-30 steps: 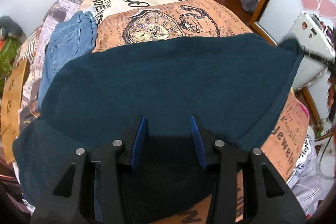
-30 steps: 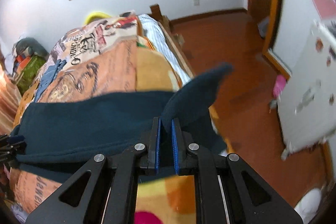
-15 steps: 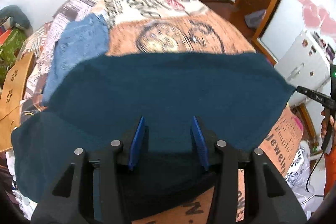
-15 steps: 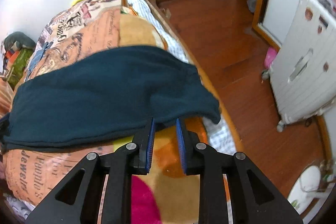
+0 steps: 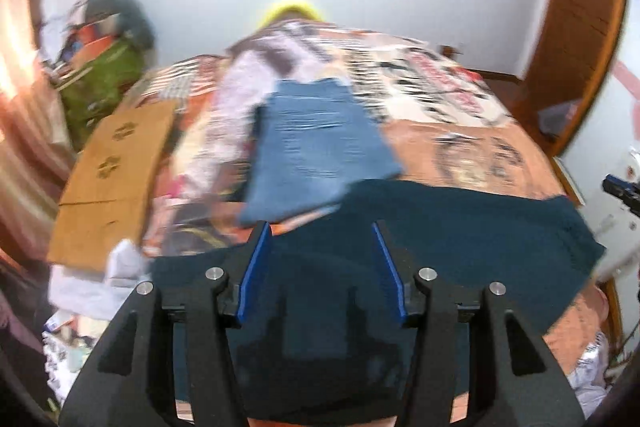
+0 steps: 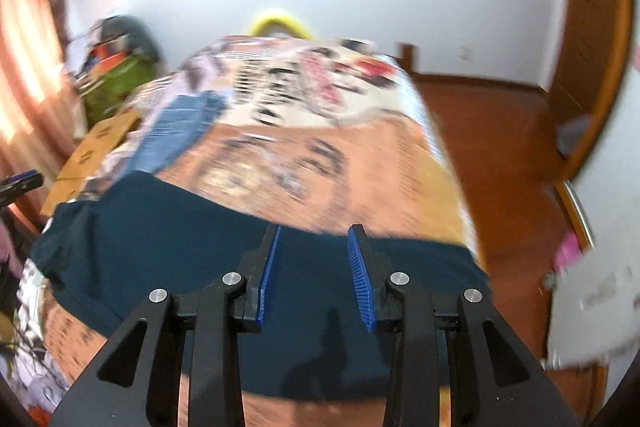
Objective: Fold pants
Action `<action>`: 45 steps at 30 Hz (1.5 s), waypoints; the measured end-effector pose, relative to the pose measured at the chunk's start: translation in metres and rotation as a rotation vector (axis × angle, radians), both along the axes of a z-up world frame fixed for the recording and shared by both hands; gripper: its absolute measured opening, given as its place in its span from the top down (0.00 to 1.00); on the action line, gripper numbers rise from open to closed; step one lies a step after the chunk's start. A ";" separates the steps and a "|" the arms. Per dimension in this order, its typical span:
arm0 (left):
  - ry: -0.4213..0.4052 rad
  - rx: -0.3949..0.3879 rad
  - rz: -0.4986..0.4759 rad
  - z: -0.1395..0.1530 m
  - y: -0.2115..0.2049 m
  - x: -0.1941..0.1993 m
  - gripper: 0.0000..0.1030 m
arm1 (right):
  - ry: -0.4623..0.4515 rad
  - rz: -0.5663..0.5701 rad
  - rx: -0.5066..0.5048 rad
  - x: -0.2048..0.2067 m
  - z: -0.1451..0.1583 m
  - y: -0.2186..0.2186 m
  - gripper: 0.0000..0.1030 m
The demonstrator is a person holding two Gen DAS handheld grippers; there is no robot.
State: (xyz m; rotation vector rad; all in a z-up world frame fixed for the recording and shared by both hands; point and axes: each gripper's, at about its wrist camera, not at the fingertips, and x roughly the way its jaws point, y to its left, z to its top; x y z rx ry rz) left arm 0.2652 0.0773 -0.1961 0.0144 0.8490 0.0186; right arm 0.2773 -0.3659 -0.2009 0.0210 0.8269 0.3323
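Dark teal pants [image 5: 460, 231] lie flat across the near end of the bed, also in the right wrist view [image 6: 168, 227]. My left gripper [image 5: 320, 247] is open and empty above the pants' left part. My right gripper [image 6: 314, 247] is open and empty above their right part. The right gripper's tip shows at the right edge of the left wrist view [image 5: 624, 189]. Both views are motion-blurred.
Folded blue jeans [image 5: 316, 147] lie on the printed bedspread [image 6: 320, 131] behind the teal pants. A cardboard sheet [image 5: 116, 171] and a green bag [image 5: 104, 87] sit left of the bed. Wooden floor [image 6: 500, 131] and a white appliance [image 6: 600, 299] are to the right.
The right gripper let go of the pants' corner and opened wide; the pants now lie flat. Both grippers tilted up and pulled back toward the bed's near edge.
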 end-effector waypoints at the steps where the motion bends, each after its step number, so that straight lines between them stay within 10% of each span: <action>1: 0.003 0.002 0.022 -0.002 0.016 0.001 0.50 | -0.006 0.034 0.001 0.007 0.002 0.017 0.70; 14: 0.184 -0.023 0.212 -0.078 0.170 0.028 0.50 | 0.029 0.426 -0.059 0.075 -0.019 0.226 0.70; 31: 0.298 -0.212 0.138 -0.141 0.171 0.054 0.50 | 0.321 0.583 -0.070 0.129 -0.095 0.316 0.69; 35: 0.284 -0.212 0.125 -0.138 0.166 0.048 0.69 | 0.388 0.608 -0.039 0.129 -0.099 0.318 0.66; 40: 0.254 -0.216 0.141 -0.128 0.166 0.043 0.86 | 0.335 0.623 -0.060 0.118 -0.094 0.323 0.79; 45: 0.192 -0.219 0.180 -0.108 0.176 0.040 0.90 | 0.067 0.653 -0.089 0.088 -0.062 0.319 0.93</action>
